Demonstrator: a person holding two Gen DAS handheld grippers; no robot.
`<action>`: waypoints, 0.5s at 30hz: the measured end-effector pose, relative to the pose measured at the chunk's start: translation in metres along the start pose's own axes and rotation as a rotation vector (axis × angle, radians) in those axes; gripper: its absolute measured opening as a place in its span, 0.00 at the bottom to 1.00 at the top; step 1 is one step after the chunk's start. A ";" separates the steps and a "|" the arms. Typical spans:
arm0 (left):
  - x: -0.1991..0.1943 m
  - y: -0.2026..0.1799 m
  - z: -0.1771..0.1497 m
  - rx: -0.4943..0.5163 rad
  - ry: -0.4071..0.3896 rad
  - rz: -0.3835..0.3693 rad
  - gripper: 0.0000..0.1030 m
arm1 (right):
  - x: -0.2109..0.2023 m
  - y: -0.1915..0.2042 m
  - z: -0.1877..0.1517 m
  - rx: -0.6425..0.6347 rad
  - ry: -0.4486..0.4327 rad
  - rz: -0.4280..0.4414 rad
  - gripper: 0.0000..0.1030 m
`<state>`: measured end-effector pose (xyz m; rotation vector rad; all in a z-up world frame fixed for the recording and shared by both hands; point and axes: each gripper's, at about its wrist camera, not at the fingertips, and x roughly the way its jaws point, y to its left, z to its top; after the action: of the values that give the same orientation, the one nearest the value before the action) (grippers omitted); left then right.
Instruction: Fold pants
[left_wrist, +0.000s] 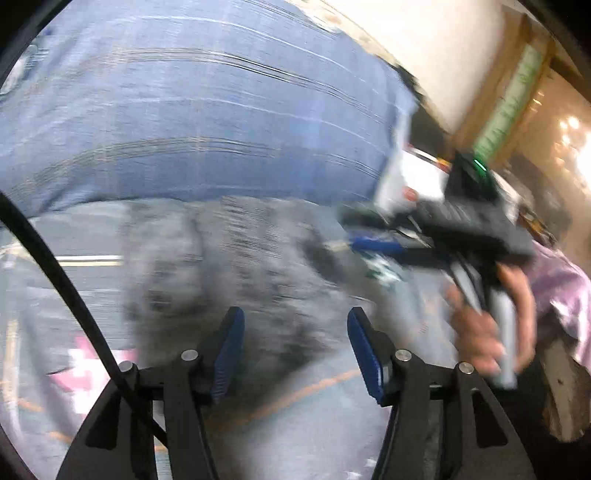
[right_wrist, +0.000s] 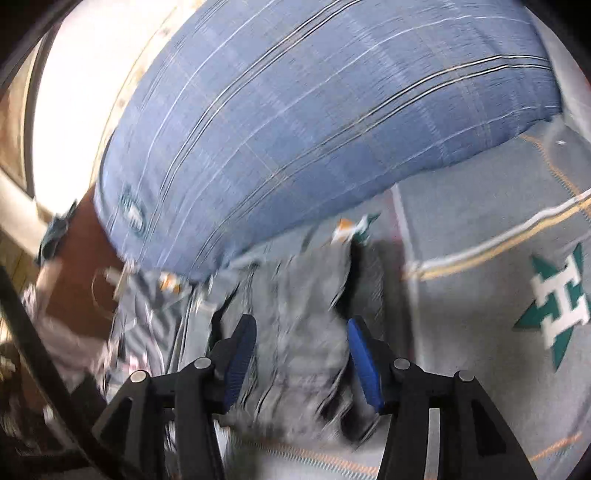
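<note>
Grey washed pants (left_wrist: 236, 273) lie bunched on a grey bed cover in front of a blue pillow. Both views are motion-blurred. My left gripper (left_wrist: 295, 350) is open with blue pads, just above the pants, holding nothing. In the right wrist view the pants (right_wrist: 295, 325) lie between and beyond the fingers of my right gripper (right_wrist: 301, 354), which is open and empty. The right gripper also shows in the left wrist view (left_wrist: 373, 247), held by a hand (left_wrist: 480, 325) at the right.
A large blue striped pillow (right_wrist: 314, 122) lies behind the pants and fills the top of the left wrist view (left_wrist: 192, 103). The grey bed cover (right_wrist: 480, 229) has a green and white emblem (right_wrist: 554, 302). Striped clothes (right_wrist: 144, 317) lie at the left near a brown floor (right_wrist: 74, 266).
</note>
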<state>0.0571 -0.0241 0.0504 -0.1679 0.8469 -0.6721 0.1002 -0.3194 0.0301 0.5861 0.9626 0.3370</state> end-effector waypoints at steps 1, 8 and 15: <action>0.000 0.010 -0.002 -0.014 -0.009 0.019 0.58 | 0.008 0.004 -0.007 -0.017 0.022 -0.012 0.53; 0.016 0.053 -0.019 -0.131 0.014 0.008 0.58 | 0.064 0.003 -0.029 -0.069 0.137 -0.166 0.14; 0.011 0.033 -0.016 -0.126 -0.001 -0.064 0.58 | 0.018 0.034 -0.021 -0.179 0.030 -0.234 0.11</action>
<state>0.0660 -0.0025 0.0197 -0.3100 0.8867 -0.6787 0.0918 -0.2766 0.0297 0.3022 1.0063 0.2203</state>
